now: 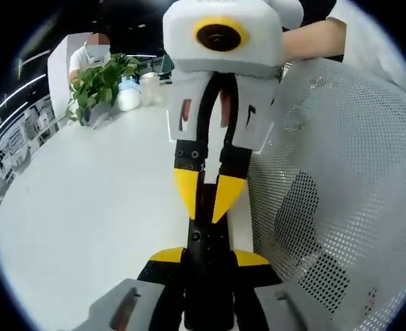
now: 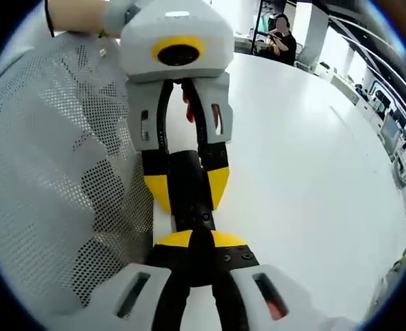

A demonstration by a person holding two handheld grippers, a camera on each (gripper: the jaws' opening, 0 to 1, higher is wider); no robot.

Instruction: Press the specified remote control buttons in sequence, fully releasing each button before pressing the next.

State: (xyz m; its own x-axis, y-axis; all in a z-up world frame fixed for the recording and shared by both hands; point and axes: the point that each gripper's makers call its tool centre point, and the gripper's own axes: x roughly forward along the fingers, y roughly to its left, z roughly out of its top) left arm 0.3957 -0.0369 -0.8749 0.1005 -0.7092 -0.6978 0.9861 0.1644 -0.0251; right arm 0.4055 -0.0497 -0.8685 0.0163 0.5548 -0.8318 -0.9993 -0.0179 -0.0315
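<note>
Pre-press step, as we read it: left gripper [image 1: 208,258] and right gripper [image 2: 201,241] face each other, both clamped on the black remote [image 2: 189,183], one at each end, above the white table [image 1: 85,207]. We see no buttons. Next: free one gripper, buttons facing it.

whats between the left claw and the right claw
A black remote bridges the left claw and right claw, one end in each, above the white table; the right gripper view shows it.
</note>
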